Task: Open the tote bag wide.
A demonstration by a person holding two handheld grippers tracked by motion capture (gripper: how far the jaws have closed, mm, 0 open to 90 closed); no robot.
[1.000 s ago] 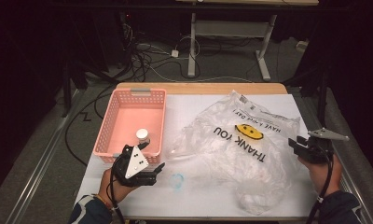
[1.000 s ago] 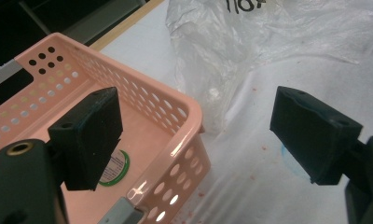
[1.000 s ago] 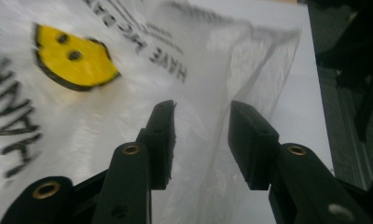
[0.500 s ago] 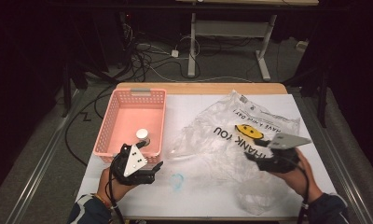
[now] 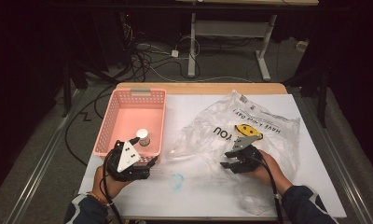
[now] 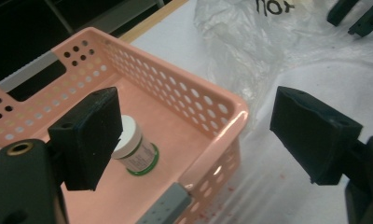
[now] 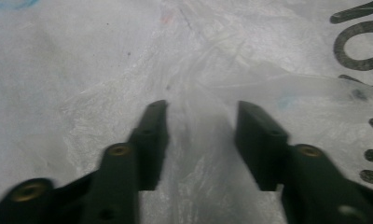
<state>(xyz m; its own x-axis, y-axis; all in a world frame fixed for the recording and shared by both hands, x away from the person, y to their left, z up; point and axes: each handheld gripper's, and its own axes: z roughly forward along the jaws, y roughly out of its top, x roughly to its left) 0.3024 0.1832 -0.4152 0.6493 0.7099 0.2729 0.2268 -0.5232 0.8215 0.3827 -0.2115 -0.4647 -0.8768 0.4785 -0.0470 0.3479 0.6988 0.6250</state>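
A crumpled clear plastic bag (image 5: 257,133) printed THANK YOU with a yellow smiley lies on the white table cover. My right gripper (image 5: 227,164) sits low over the bag's near left part. Its jaws have just been closing and stand a little apart, with bag film (image 7: 208,84) lying under and between them. I cannot see the pads pressing on it. A pink basket (image 5: 124,105) at the left holds a small white-capped bottle (image 5: 143,137). My left gripper (image 5: 146,164) hovers open at the basket's near right corner (image 6: 222,109), with the bottle (image 6: 137,150) just beyond one jaw.
A blue scribble (image 5: 176,181) marks the white cover between the two hands. The bag (image 6: 250,46) reaches close to the basket's right wall. The wooden table edge (image 5: 203,87) runs along the back, and beyond it the floor holds cables and desk legs.
My right hand has moved left from the bag's right edge onto its near left part, and sunk a little. The left hand has kept its place by the basket.
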